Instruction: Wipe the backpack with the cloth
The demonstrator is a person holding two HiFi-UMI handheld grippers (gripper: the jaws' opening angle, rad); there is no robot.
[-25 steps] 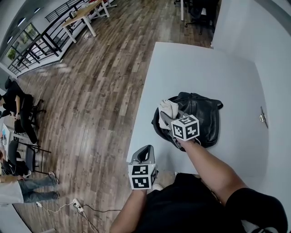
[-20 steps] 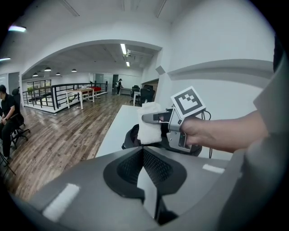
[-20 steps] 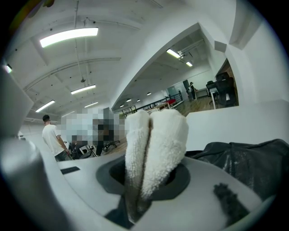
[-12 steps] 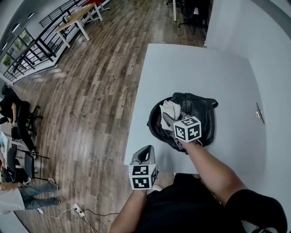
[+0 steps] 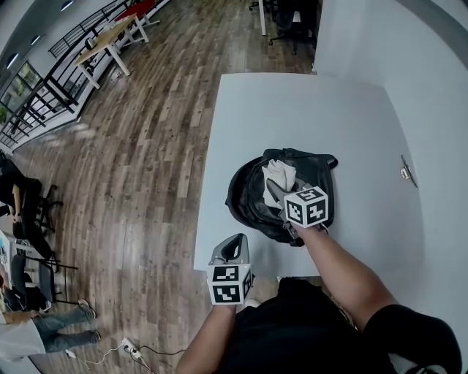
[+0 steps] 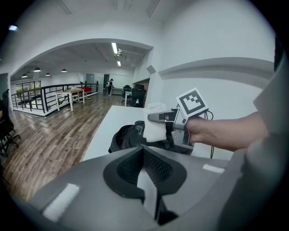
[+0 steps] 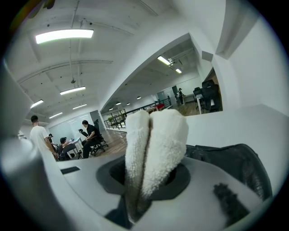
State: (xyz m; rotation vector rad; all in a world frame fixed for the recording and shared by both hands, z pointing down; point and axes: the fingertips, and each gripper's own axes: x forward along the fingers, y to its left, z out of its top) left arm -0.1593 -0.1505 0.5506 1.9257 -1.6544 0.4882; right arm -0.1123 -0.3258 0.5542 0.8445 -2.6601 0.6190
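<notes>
A black backpack (image 5: 256, 197) lies on the white table (image 5: 351, 131), near its front left edge. My right gripper (image 5: 276, 187) is over the backpack, shut on a folded white cloth (image 5: 280, 174) that sticks out past its jaws. In the right gripper view the cloth (image 7: 153, 149) fills the middle, with the backpack (image 7: 239, 167) behind it at the right. My left gripper (image 5: 234, 248) hangs off the table's front edge, apart from the bag, its jaws shut with nothing in them. From the left gripper view, the backpack (image 6: 128, 137), the cloth (image 6: 156, 126) and my right gripper (image 6: 158, 118) show ahead.
A white wall (image 5: 439, 88) runs along the table's right side, with a small fitting (image 5: 404, 173) near the table edge. Wooden floor (image 5: 131, 182) lies to the left. Office chairs (image 5: 285, 22) stand beyond the far end, and people sit at desks (image 7: 86, 135) farther off.
The right gripper with the cloth has shifted slightly across the top of the backpack; the head view has moved, so table and bag sit more to the left. The left gripper has stayed put.
</notes>
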